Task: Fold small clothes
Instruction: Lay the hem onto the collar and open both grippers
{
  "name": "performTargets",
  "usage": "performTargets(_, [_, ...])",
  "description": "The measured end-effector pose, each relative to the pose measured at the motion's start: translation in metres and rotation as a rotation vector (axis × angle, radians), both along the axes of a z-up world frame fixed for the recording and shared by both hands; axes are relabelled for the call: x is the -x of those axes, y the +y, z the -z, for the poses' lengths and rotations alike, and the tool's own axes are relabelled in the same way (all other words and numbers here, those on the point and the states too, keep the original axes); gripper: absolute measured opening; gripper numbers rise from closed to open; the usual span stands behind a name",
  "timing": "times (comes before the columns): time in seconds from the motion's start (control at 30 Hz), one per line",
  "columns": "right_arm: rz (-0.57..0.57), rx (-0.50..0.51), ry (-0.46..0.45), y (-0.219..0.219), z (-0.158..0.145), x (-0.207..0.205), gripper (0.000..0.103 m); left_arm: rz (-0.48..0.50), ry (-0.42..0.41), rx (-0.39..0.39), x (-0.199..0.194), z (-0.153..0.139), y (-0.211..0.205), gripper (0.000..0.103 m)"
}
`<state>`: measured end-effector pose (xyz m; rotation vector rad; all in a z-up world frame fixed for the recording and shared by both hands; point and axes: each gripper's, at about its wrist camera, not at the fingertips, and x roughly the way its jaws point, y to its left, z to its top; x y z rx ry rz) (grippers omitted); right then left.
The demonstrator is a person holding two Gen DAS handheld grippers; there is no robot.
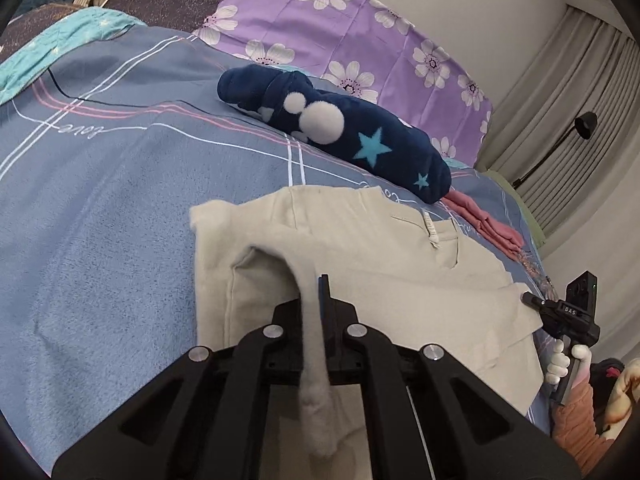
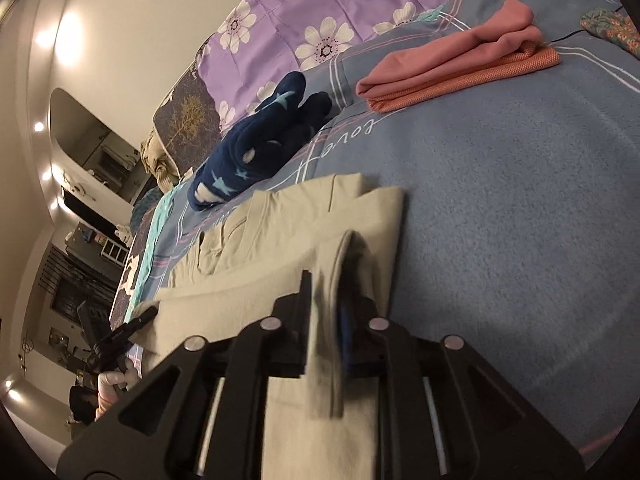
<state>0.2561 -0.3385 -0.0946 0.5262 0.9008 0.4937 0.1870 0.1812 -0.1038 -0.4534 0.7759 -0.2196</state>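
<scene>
With the left tongs [image 1: 314, 300] and right tongs [image 2: 326, 300] each clamped on a corner of the beige shorts [image 1: 360, 240], low centre on the bed [image 1: 100, 220], carry both corners forward level, keeping the edge taut.

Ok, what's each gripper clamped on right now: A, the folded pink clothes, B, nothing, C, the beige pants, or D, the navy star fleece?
C: both the left gripper and right gripper have their fingers pinched on an edge of the beige pants.
</scene>
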Motion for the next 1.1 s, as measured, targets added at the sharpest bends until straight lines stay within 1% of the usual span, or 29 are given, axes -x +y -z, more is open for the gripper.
performTargets(0.03, [-0.014,0.011,-0.006,0.000,-0.003,0.006,0.027,0.008,0.001,-0.003,0.005,-0.001,-0.001,0.014])
performTargets(0.1, [-0.043,0.046,-0.018,0.003,-0.008,0.020,0.029,0.029,0.004,-0.015,0.017,-0.002,-0.005,0.020])
performTargets(0.13, [-0.056,0.066,-0.023,0.004,-0.009,0.026,0.029,0.037,0.010,-0.019,0.020,-0.001,-0.007,0.020])
performTargets(0.17, [-0.064,0.083,-0.024,0.004,-0.010,0.030,0.013,0.048,0.020,-0.017,0.022,0.000,-0.008,0.019])
performTargets(0.2, [-0.074,0.093,-0.026,0.005,-0.010,0.033,0.005,0.065,0.031,-0.009,0.025,0.001,-0.010,0.005])
performTargets(0.23, [-0.082,0.090,-0.028,0.006,-0.011,0.035,0.005,0.077,0.036,-0.004,0.027,0.000,-0.012,0.002])
performTargets(0.27, [-0.078,0.068,-0.039,0.005,-0.015,0.037,0.005,0.078,0.032,0.004,0.029,-0.003,-0.012,0.002])
performTargets(0.33, [-0.069,0.006,-0.059,0.004,-0.028,0.034,0.005,0.076,-0.001,0.069,0.026,-0.015,-0.010,0.002])
performTargets(0.37, [-0.059,-0.028,-0.078,0.003,-0.038,0.030,0.005,0.061,-0.028,0.108,0.020,-0.026,-0.005,0.002])
performTargets(0.47, [-0.012,-0.091,-0.130,0.000,-0.068,0.000,0.005,-0.012,-0.084,0.146,-0.006,-0.048,0.007,0.002])
performTargets(0.5, [0.006,-0.089,-0.136,0.001,-0.073,-0.014,0.007,-0.049,-0.101,0.138,-0.022,-0.052,0.012,0.006])
performTargets(0.53, [0.024,-0.060,-0.134,0.003,-0.075,-0.029,0.011,-0.073,-0.104,0.130,-0.035,-0.053,0.015,0.015])
performTargets(0.57, [0.043,-0.025,-0.109,0.005,-0.071,-0.043,0.013,-0.099,-0.086,0.127,-0.048,-0.049,0.018,0.023])
performTargets(0.6, [0.062,-0.003,-0.061,0.007,-0.063,-0.055,0.015,-0.119,-0.068,0.127,-0.056,-0.047,0.020,0.032])
performTargets(0.63, [0.072,0.006,-0.016,0.008,-0.056,-0.061,0.019,-0.127,-0.053,0.123,-0.061,-0.045,0.022,0.038])
performTargets(0.67, [0.058,0.010,0.007,0.011,-0.049,-0.064,0.025,-0.125,-0.049,0.103,-0.064,-0.045,0.022,0.043])
performTargets(0.7, [0.041,0.024,0.000,0.013,-0.046,-0.063,0.028,-0.117,-0.053,0.057,-0.065,-0.045,0.020,0.052])
performTargets(0.73, [0.035,0.064,-0.022,0.014,-0.043,-0.060,0.035,-0.107,-0.057,0.017,-0.064,-0.045,0.019,0.057])
performTargets(0.77, [0.036,0.094,-0.034,0.014,-0.040,-0.058,0.040,-0.095,-0.053,-0.017,-0.064,-0.044,0.018,0.059])
performTargets(0.8, [0.034,0.118,-0.038,0.013,-0.036,-0.058,0.042,-0.086,-0.031,-0.045,-0.066,-0.039,0.019,0.060])
performTargets(0.9, [0.049,0.125,-0.014,0.007,-0.026,-0.065,0.043,-0.061,0.059,-0.072,-0.078,-0.023,0.021,0.060])
performTargets(0.97, [0.047,0.141,-0.003,0.006,-0.021,-0.073,0.050,-0.038,0.122,-0.103,-0.087,-0.010,0.019,0.060])
performTargets(1.03, [0.027,0.159,0.007,0.009,-0.016,-0.081,0.052,-0.029,0.162,-0.105,-0.095,0.000,0.019,0.060])
performTargets(1.07, [0.015,0.167,0.015,0.012,-0.012,-0.087,0.052,-0.024,0.175,-0.099,-0.100,0.005,0.019,0.056])
performTargets(1.1, [0.003,0.172,0.019,0.015,-0.010,-0.091,0.050,-0.020,0.177,-0.092,-0.104,0.008,0.019,0.028])
